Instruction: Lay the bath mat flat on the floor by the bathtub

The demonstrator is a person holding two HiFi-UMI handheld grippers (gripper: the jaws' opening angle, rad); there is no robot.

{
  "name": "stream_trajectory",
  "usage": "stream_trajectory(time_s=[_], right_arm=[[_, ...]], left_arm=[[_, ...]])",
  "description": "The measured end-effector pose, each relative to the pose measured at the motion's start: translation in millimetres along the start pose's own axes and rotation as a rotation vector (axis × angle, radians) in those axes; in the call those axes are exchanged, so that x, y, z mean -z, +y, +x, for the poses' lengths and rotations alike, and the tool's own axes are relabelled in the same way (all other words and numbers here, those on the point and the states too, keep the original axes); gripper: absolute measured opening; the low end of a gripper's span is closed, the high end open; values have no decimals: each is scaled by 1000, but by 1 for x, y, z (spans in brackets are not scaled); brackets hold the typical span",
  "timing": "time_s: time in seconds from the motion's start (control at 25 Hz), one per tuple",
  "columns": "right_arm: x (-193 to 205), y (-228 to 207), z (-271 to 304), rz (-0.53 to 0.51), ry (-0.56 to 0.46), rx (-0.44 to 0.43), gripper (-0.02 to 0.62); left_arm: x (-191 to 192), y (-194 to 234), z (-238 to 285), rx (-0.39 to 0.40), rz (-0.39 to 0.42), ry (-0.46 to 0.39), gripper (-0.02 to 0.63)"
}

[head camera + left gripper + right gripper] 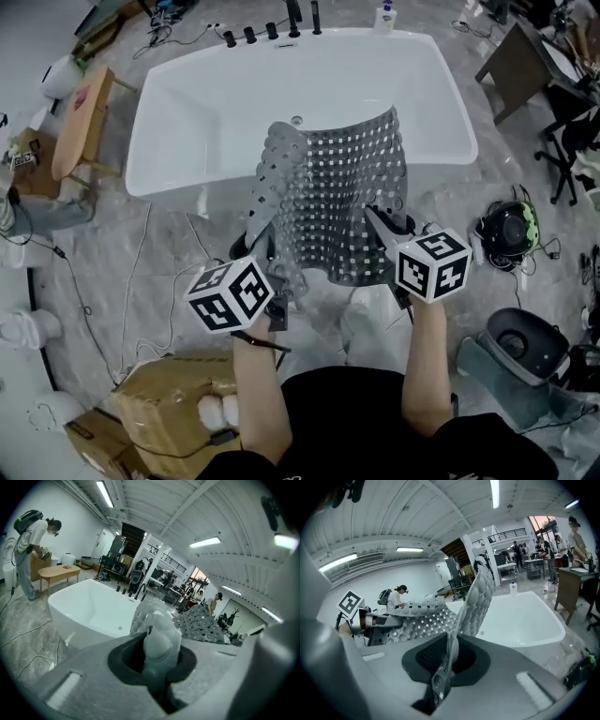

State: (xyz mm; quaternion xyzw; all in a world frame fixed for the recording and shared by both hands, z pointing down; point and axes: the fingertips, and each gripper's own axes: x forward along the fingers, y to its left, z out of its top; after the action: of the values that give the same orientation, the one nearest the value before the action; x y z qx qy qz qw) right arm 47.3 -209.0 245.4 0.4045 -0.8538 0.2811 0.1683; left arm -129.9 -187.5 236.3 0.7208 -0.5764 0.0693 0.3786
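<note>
Grey marbled floor [450, 216] spreads beneath and ahead of both hands, with a bare strip just past the jaws, in front of the tub. White and empty, the tub [206, 103] stands ahead of both tools, its near rim close beyond their tips. Between them hangs the mat [342, 187], grey, perforated and studded with suckers. It is held off the floor, and from the jaws it runs forward so that its far end sits over the tub's near rim. Its left side curls over on itself. The left hand-held gripper [258, 242] is clamped on the mat's near left corner, and the right hand-held gripper [382, 227] is clamped on the near right edge, the thin sheet pinched between its jaws.

I judge the step in hand to be placing: the mat is carried but not yet laid. The next move calls for drawing it back clear of the rim, setting it on the bare strip with the hands spread to flatten the curl, then letting go.
</note>
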Motion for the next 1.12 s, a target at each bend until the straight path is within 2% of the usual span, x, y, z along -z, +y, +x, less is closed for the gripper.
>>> stream_trajectory(time_s=[0.12, 0.44, 0.76, 1.12], right_arm=[[24, -8, 10, 42, 25, 24, 23], [67, 5, 57, 137, 81, 24, 24], [128, -5, 71, 159, 195, 45, 23], [194, -36, 85, 169, 284, 71, 23]], left_arm=[[14, 13, 15, 6, -6, 48, 21], [31, 82, 24, -51, -43, 128, 22], [88, 111, 38, -68, -95, 224, 22], [153, 132, 79, -59, -88, 315, 22]])
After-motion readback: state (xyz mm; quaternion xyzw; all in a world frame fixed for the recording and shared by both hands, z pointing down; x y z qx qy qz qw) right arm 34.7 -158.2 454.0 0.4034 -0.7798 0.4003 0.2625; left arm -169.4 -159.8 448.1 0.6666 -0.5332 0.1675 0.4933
